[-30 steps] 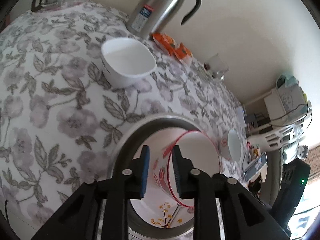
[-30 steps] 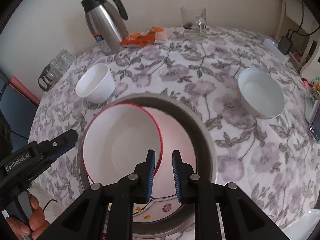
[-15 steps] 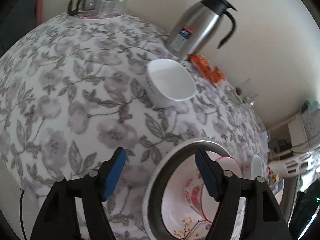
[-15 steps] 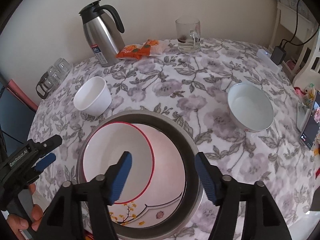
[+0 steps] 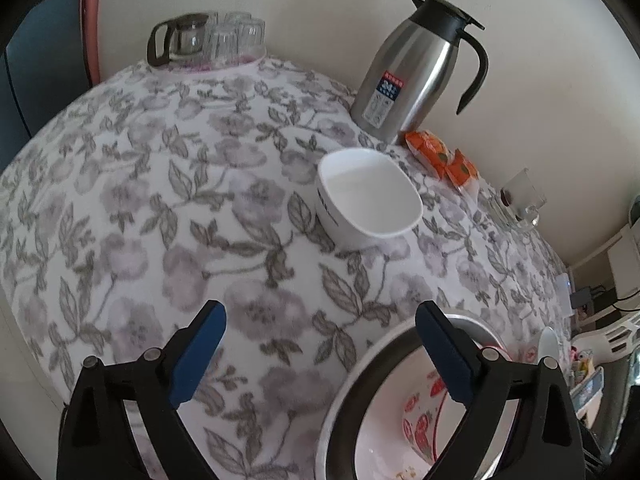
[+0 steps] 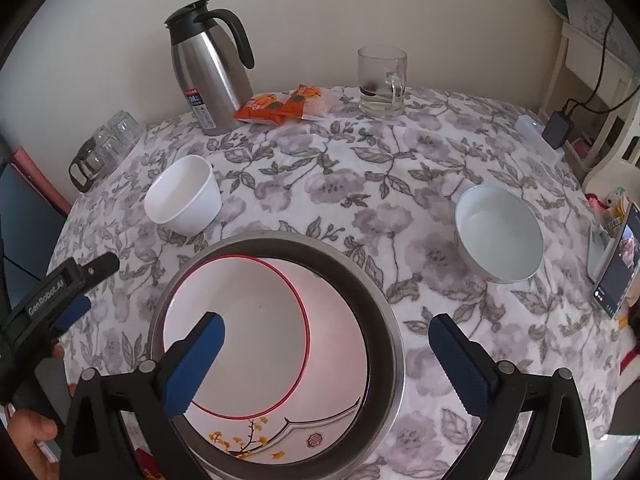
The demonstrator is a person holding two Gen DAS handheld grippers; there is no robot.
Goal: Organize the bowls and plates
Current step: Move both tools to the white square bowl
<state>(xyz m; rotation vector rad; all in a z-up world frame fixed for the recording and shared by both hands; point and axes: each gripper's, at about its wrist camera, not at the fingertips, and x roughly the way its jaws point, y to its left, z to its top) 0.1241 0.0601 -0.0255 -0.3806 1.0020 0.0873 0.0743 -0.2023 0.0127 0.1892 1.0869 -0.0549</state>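
Red-rimmed bowl (image 6: pixel 236 336) nested in steel basin (image 6: pixel 384 320); left gripper (image 5: pixel 320 354) and right gripper (image 6: pixel 326 360) both spread wide, grasping nothing.

The left wrist view looks low across the table (image 5: pixel 120 200) from its near left edge, toward the wall. The right wrist view stands higher, tilted down over the steel basin (image 6: pixel 384 332). Both catch the steel flask (image 5: pixel 416 76) (image 6: pixel 208 76) and white bowl (image 5: pixel 368 196) (image 6: pixel 184 200).
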